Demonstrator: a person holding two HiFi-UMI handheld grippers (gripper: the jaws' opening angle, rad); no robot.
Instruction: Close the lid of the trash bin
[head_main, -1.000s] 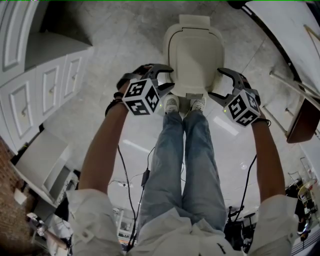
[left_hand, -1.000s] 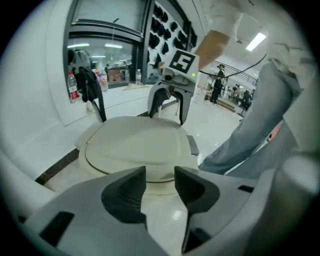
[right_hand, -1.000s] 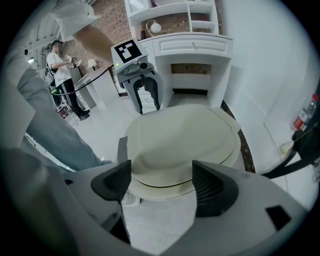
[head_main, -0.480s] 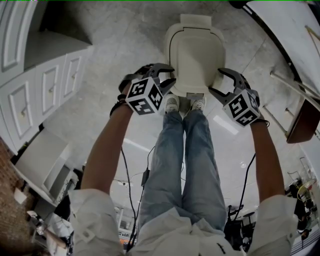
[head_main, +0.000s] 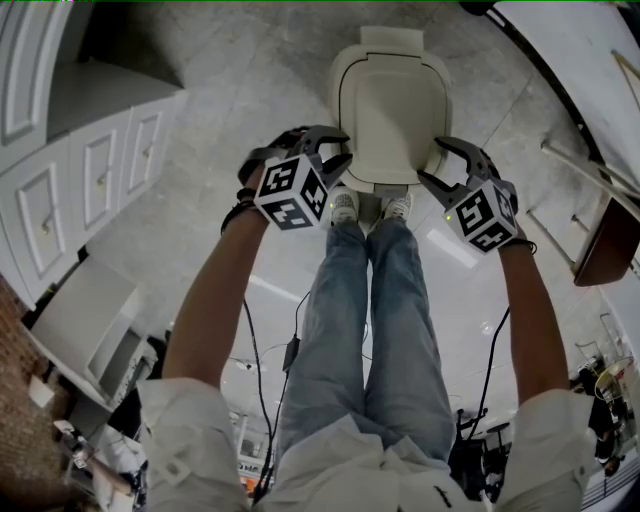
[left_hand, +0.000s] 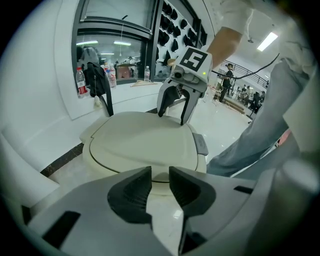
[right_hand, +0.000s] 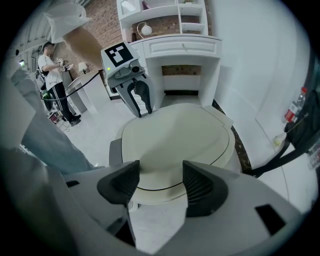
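Left gripper (head_main: 338, 150): sits at the left front corner of the trash bin (head_main: 352, 75); jaws at a slim gap, just closing, nothing between them. The bin stands on the pale floor (head_main: 230, 90) just ahead of the person's shoes (head_main: 345, 207). Its lid (head_main: 392, 115) lies flat: smooth cream moulded plastic with rounded corners, probably light, stiff and slippery. Press the top face near the front edge; do not pinch. Right gripper (head_main: 432, 163): at the right front corner, jaws moderately apart, just closing, empty

cream trash bin (head_main: 388, 100) upright on the floor — its lid (head_main: 392, 108) lying flat, closed.
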